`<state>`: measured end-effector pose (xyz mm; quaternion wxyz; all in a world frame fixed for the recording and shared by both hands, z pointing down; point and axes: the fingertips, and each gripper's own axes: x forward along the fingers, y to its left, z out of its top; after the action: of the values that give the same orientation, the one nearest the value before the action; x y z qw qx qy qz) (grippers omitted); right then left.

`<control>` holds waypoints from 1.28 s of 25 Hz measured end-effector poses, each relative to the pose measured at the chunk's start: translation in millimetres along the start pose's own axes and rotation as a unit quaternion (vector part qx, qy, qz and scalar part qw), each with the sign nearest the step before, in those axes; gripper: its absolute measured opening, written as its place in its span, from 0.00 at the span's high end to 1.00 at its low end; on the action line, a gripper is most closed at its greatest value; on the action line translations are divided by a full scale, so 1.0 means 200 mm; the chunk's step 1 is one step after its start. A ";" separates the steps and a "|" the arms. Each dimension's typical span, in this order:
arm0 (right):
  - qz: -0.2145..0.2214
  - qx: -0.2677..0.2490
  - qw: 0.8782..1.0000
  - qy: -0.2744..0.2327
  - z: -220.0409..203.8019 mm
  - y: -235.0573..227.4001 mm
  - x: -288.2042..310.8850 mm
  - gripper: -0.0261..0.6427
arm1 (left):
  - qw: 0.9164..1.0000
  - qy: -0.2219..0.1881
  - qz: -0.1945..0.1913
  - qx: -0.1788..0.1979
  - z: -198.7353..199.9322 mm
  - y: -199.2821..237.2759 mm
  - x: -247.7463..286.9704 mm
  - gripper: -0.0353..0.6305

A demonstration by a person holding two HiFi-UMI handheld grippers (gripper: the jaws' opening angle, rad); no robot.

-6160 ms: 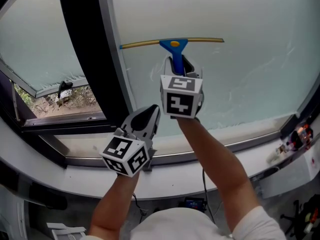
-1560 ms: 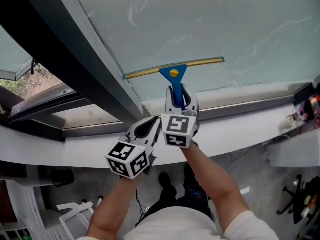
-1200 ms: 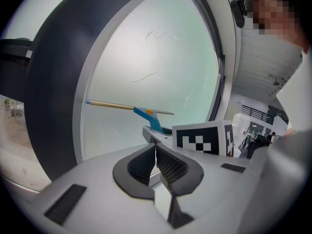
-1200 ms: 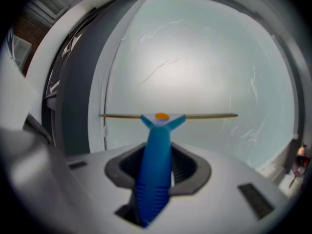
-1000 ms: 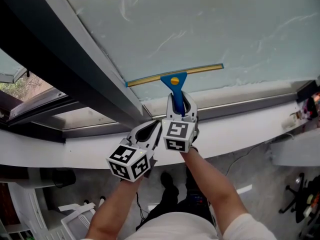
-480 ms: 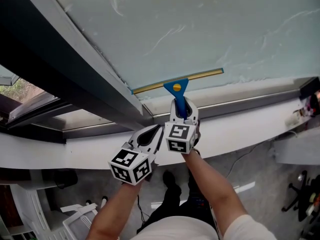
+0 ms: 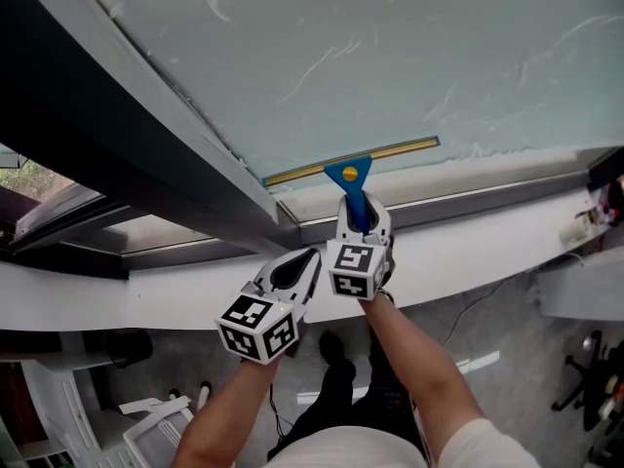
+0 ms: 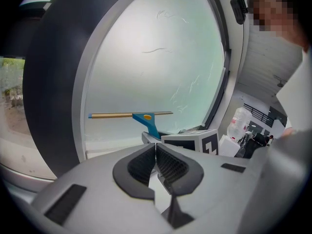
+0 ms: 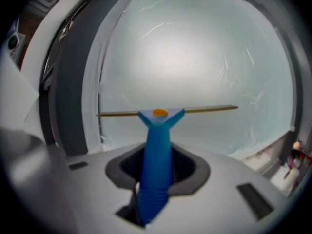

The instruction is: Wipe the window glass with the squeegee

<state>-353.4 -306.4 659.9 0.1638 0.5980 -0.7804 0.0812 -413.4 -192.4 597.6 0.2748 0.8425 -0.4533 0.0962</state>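
Low on the window glass (image 7: 390, 47): the squeegee (image 7: 349, 173) lies with its brass-coloured blade against the pane, near the lower edge of the glass at 6 o'clock.
Blade: tilted, left end toward 8 o'clock, right end toward 2 o'clock.
Handle: blue, with an orange dot on the head; it points to 6 o'clock, into the right gripper (image 7: 363, 217).
Right gripper: clenched on the blue handle, the jaws pressing it from both sides; the left gripper (image 7: 310, 258) is just beside it at 8 o'clock.
Left gripper: jaws closed together, nothing between them.
Frame: the dark frame (image 7: 127, 154) runs at 9 o'clock of the blade, near its left end.
Streaks: pale streaks on the glass at 12 o'clock of the blade.
Sill: the white sill (image 7: 468, 242) passes at 6 o'clock of the blade.
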 end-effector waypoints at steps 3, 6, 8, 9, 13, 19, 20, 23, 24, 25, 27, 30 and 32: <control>0.001 -0.002 1.000 0.006 -0.05 0.01 0.01 0.77 | 1.000 0.005 0.000 -0.003 -0.03 0.01 0.01 0.91; 0.002 0.004 1.000 0.018 -0.12 0.01 0.03 0.76 | 1.000 0.013 -0.001 -0.005 -0.08 0.01 0.02 0.91; 0.002 0.007 1.000 0.026 -0.17 0.02 0.04 0.77 | 1.000 0.017 -0.002 -0.006 -0.10 0.01 0.02 0.91; 0.003 0.006 1.000 0.029 -0.19 0.02 0.05 0.77 | 1.000 0.018 -0.002 -0.006 -0.11 0.01 0.02 0.91; 0.002 0.003 0.999 0.040 -0.25 0.02 0.06 0.77 | 1.000 0.023 -0.002 -0.007 -0.14 0.03 0.03 0.91; 0.003 -0.009 0.999 0.053 -0.33 0.03 0.08 0.77 | 0.999 0.031 -0.003 -0.011 -0.19 0.04 0.04 0.91; 0.003 -0.011 0.998 0.056 -0.34 0.03 0.09 0.77 | 0.999 0.031 -0.003 -0.011 -0.19 0.05 0.04 0.91; 0.004 -0.014 0.998 0.063 -0.37 0.03 0.08 0.77 | 0.999 0.033 -0.004 -0.011 -0.20 0.05 0.03 0.91; 0.005 -0.014 0.998 0.065 -0.37 0.03 0.08 0.76 | 0.999 0.033 -0.004 -0.011 -0.20 0.05 0.03 0.91; 0.005 -0.014 0.998 0.066 -0.38 0.03 0.08 0.77 | 0.999 0.033 -0.005 -0.011 -0.20 0.05 0.03 0.91; 0.008 -0.013 0.997 0.070 -0.39 0.03 0.08 0.77 | 0.999 0.033 -0.005 -0.011 -0.20 0.05 0.02 0.91; 0.008 -0.010 0.997 0.080 -0.42 0.03 0.07 0.76 | 0.999 0.033 -0.005 -0.011 -0.20 0.05 0.02 0.91; 0.009 -0.007 0.996 0.089 -0.45 0.04 0.07 0.77 | 0.999 0.034 -0.006 -0.010 -0.20 0.06 0.01 0.91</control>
<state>-349.1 -287.5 749.0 0.2363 0.5803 -0.7684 0.1301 -417.7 -176.6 636.4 0.2992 0.8386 -0.4396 0.1182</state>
